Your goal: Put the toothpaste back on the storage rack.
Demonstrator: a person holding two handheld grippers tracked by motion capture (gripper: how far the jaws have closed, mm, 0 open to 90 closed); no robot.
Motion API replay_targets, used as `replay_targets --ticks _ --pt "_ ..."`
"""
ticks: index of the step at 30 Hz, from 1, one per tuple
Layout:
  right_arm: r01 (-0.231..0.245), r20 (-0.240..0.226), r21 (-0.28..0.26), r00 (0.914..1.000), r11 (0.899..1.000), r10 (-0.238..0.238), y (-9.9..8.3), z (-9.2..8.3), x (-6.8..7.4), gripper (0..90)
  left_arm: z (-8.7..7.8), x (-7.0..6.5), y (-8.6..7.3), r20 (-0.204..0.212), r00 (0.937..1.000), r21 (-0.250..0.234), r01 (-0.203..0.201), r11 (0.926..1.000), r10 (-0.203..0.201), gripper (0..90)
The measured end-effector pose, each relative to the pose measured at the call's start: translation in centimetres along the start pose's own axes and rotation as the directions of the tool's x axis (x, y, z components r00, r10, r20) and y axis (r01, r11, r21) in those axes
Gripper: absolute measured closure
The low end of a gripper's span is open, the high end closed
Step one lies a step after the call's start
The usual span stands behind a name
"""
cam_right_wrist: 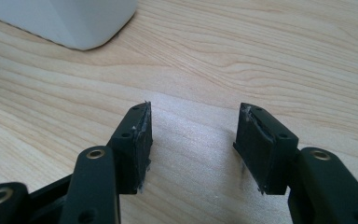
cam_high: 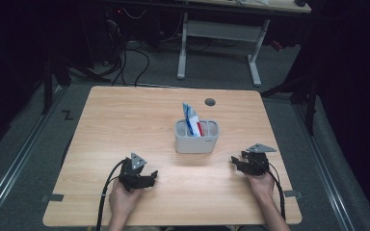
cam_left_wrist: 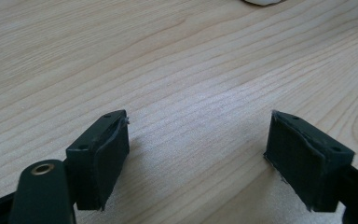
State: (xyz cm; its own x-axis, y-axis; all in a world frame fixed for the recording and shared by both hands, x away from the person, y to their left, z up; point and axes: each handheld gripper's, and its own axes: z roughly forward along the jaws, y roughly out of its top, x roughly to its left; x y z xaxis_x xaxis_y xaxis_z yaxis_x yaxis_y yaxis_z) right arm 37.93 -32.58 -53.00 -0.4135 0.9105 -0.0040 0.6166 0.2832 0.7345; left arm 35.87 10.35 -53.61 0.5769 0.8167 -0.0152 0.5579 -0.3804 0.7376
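Left hand-held gripper (cam_high: 150, 177) sits low over the bench (cam_high: 125, 115), near-left of the grey holder (cam_high: 196, 139), well apart from it; jaws stand wide apart with nothing but bare wood grain between them, pads (cam_left_wrist: 109, 154) clean of any contact. Grey holder is the landmark: a small rounded tub with compartments, mid-bench, upright, with a blue-and-white tube or sachet (cam_high: 191, 117) standing in a left compartment and leaning left above the rim, and something red-and-white (cam_high: 200, 128) beside it; can't tell exactly what either item is. Small dark round grommet (cam_high: 210, 102) is just behind the holder. Right hand-held gripper (cam_high: 235, 161) is near-right of the holder, closer to it than the left one; jaws apart, roughly half spread, empty, pads (cam_right_wrist: 142, 140) over bare wood, holder's white-grey corner (cam_right_wrist: 74, 23) just ahead and left of them. Handling guess: holder looks like light rigid plastic, smooth walls, so likely slippery and prone to sliding or tipping if pushed from one side; pinch a wall across the rim, one pad inside a compartment and one outside. The tall pack looks thin, soft and light; take it on the flat faces near the top, above the rim, light squeeze, lift straight up so it doesn't drag the holder with it.
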Motion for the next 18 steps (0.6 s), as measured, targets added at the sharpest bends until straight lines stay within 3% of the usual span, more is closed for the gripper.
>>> replay_targets --ticks 9,18 --pt "0.000 0.028 0.009 0.9996 1.000 0.000 0.05 0.12 0.02 38.6 -0.01 0.00 0.00 0.000 1.0000 0.001 -0.001 1.0000 0.001 21.7" --pt "-0.002 0.032 0.011 0.9995 1.000 0.002 0.05 0.12 0.01 37.4 0.00 0.00 -0.01 0.000 1.0000 0.000 0.000 1.0000 0.000 21.6"
